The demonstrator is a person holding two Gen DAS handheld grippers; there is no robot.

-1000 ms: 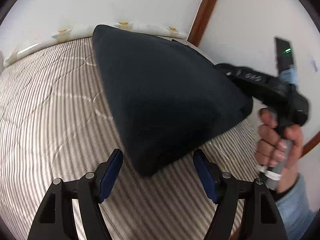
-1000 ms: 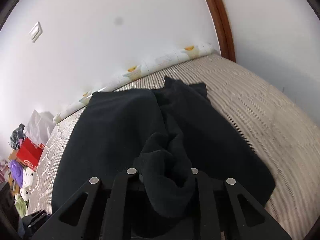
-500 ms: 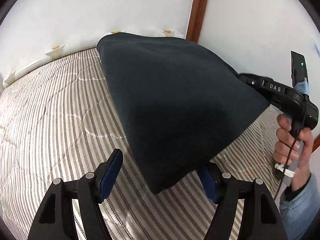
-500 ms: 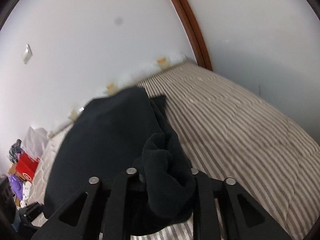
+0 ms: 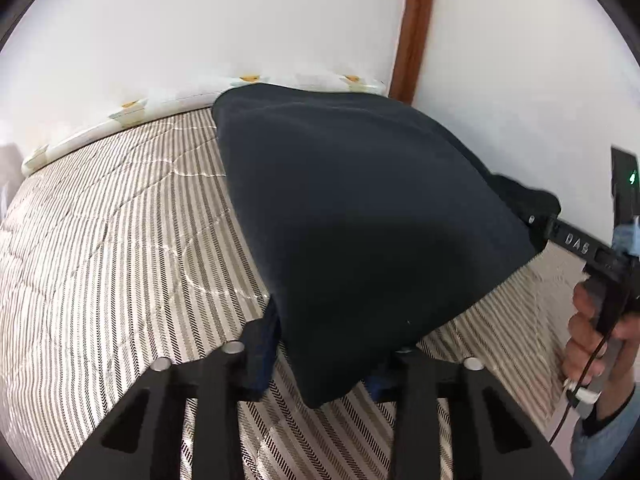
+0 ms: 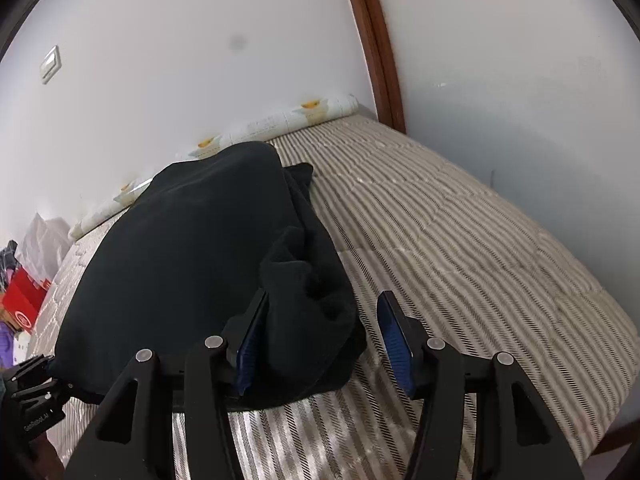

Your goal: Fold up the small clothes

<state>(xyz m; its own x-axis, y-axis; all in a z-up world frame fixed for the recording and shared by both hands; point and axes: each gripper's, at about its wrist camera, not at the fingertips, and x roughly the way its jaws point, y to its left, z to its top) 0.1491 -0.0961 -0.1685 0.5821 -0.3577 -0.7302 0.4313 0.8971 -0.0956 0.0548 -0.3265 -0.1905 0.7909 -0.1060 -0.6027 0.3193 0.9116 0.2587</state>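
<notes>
A dark navy garment (image 5: 360,216) lies spread on the striped mattress (image 5: 100,240). Its near corner hangs between the fingers of my left gripper (image 5: 320,364), whose jaws stand part-way apart around the cloth. In the right wrist view the same garment (image 6: 188,248) lies bunched at its near end. My right gripper (image 6: 320,340) is open, its blue pads (image 6: 394,338) apart with the bunched cloth lying loose between them. The right gripper also shows in the left wrist view (image 5: 576,244), held by a hand at the garment's right edge.
White walls and a brown wooden post (image 5: 412,28) border the mattress at the back. A rolled patterned sheet (image 6: 280,120) lines the far edge. Red and white items (image 6: 24,296) are piled beyond the mattress's left end. The mattress's right edge (image 6: 616,408) drops off nearby.
My right gripper has opened and let go of the bunched cloth it was shut on. My left gripper's fingers have come closer together around the garment's near corner. The garment has settled lower.
</notes>
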